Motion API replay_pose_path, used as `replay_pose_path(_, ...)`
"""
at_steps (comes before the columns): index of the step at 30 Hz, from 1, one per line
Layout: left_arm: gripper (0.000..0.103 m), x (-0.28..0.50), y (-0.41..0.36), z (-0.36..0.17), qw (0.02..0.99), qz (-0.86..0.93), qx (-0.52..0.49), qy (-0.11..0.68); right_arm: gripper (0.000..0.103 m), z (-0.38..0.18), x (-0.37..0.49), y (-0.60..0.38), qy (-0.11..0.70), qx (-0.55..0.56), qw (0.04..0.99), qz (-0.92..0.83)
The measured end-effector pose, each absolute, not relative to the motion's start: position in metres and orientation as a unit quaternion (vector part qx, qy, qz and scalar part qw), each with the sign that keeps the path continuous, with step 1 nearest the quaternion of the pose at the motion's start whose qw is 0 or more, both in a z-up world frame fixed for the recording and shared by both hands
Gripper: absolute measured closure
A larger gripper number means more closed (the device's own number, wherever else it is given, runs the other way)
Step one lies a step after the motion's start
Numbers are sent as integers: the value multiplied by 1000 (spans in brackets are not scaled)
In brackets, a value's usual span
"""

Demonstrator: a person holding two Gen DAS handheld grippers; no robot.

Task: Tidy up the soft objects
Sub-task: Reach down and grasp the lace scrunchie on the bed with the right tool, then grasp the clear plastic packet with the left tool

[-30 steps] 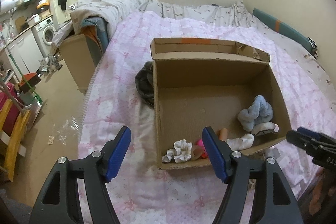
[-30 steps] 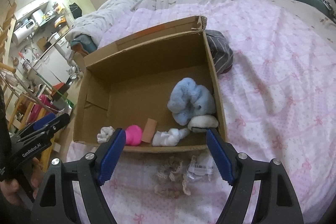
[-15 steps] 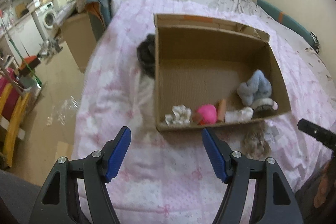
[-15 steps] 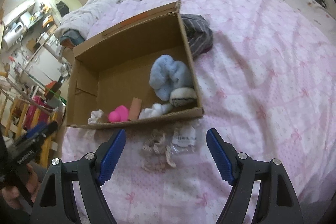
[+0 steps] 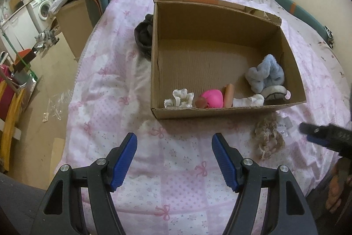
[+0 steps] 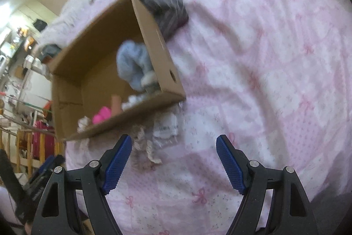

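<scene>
My left claw (image 5: 175, 156) and right claw (image 6: 173, 159) both gape empty above the pink quilt (image 5: 105, 89). Box (image 5: 222, 112) already holds several soft things; lace bundle (image 5: 267, 136) lies just outside its front wall, so prob. my next pick.

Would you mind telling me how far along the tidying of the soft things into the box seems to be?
Partly done. The cardboard box already holds a blue plush, a pink ball and white socks. Nothing is in hand: the left gripper and right gripper are both open and empty. Left: the beige lace piece before the box and the dark cloth beside it.
</scene>
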State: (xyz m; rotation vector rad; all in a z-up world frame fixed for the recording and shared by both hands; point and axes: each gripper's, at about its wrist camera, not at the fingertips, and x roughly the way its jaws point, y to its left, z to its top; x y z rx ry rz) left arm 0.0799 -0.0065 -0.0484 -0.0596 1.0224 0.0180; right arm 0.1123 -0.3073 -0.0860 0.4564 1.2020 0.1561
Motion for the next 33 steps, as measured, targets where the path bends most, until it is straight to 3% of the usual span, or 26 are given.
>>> replay_pose_path(13, 35, 90, -7, -56, 862, -1, -51, 505, 21, -122, 131, -214, 609, 50, 782, 125)
replay_pose_path(14, 35, 90, -8, -57, 861, -3, -52, 506, 29, -123, 131, -211, 607, 47, 783, 126)
replay_pose_path(17, 35, 91, -11, -57, 861, -6, -45, 506, 72, -125, 129, -205, 611, 43, 778, 142)
replay_pose_path(20, 35, 91, -14, -57, 863, -10, -40, 504, 86, -121, 121, -201, 610, 45, 774, 164)
replay_pose_path(26, 35, 89, -20, -56, 862, -20, -38, 505, 87, -74, 96, -215, 574, 99, 783, 218)
replay_pose_path(33, 35, 98, -63, -58, 853, -60, -48, 516, 87, -28, 93, -282, 499, 157, 841, 136)
